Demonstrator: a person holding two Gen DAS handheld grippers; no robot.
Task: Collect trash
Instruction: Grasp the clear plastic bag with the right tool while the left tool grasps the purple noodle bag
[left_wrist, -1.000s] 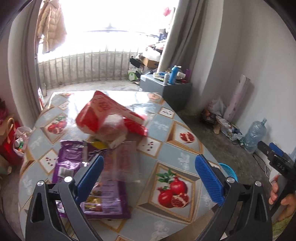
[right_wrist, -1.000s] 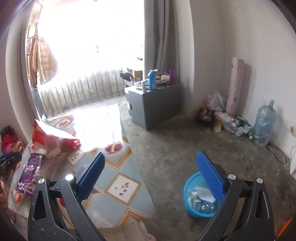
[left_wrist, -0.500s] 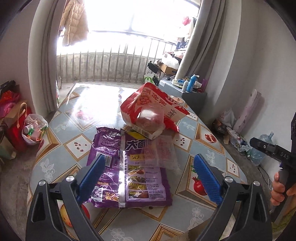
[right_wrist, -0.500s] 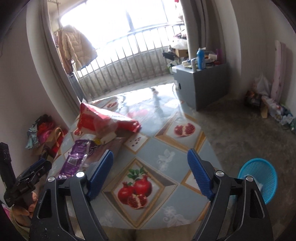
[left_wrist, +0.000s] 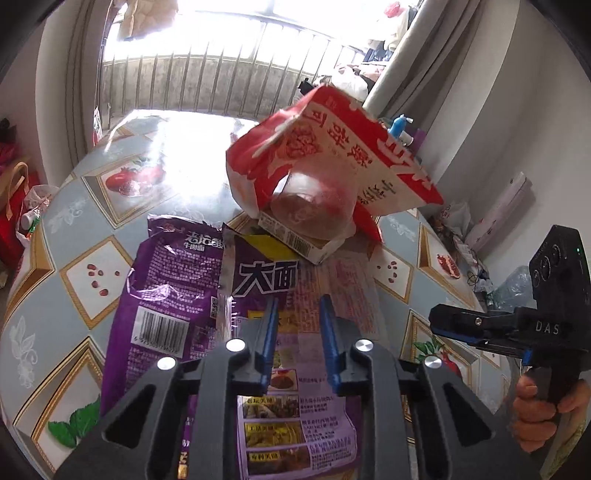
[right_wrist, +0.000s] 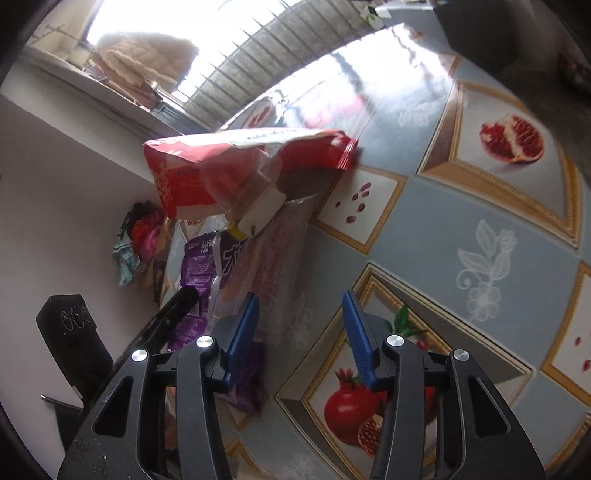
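Left gripper (left_wrist: 297, 317) — jaws narrowly parted, empty — hovers over flat purple plastic noodle wrapper (left_wrist: 177, 288); right gripper (right_wrist: 301, 317) half-open, empty, above pomegranate-patterned counter (right_wrist: 498, 236).

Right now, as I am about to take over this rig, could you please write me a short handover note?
Left tool: jaws narrowed but still apart, low over the purple noodle wrapper, nothing gripped as far as I can see.
Right tool: open and empty, above the table by the clear plastic sheet.
Trash: purple wrapper lies flat; the clear sheet partly overlaps it; behind them sits the red bag, propped over a small white box.
Done: nothing visibly collected from the table.
Left: grip the wrapper, then the sheet, bag and box. No bin in view.
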